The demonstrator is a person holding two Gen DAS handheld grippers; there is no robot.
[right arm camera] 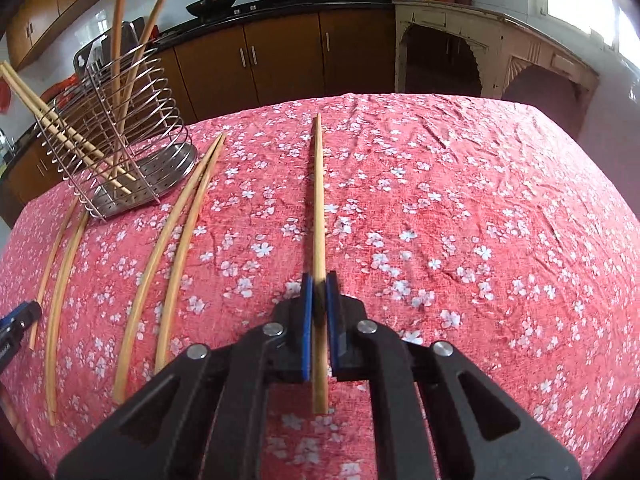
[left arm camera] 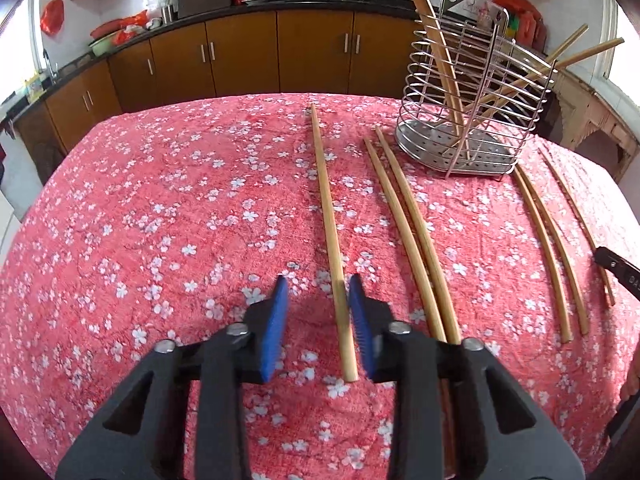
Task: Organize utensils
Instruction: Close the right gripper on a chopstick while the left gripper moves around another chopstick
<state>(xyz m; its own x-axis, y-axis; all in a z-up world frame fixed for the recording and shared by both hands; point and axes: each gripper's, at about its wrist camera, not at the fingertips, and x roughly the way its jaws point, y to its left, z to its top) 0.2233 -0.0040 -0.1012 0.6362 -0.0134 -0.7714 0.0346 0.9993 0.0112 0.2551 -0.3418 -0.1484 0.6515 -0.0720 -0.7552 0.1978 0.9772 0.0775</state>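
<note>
Partly done: four chopsticks in rack (left arm camera: 472, 120), several left on cloth (left arm camera: 160, 200); left gripper (left arm camera: 318, 292) spread around a chopstick (left arm camera: 330, 240), right gripper (right arm camera: 319, 284) clamping another chopstick (right arm camera: 318, 200)

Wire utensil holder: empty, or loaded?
Loaded. The steel wire utensil holder already has wooden chopsticks leaning inside, ends poking over its rim.

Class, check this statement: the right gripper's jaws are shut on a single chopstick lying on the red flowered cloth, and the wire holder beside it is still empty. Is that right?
Not quite. The wire holder is not empty: the right wrist view shows several chopsticks leaning inside it. The rest holds: the right gripper has its jaws shut on a single chopstick on the red flowered cloth.
</note>
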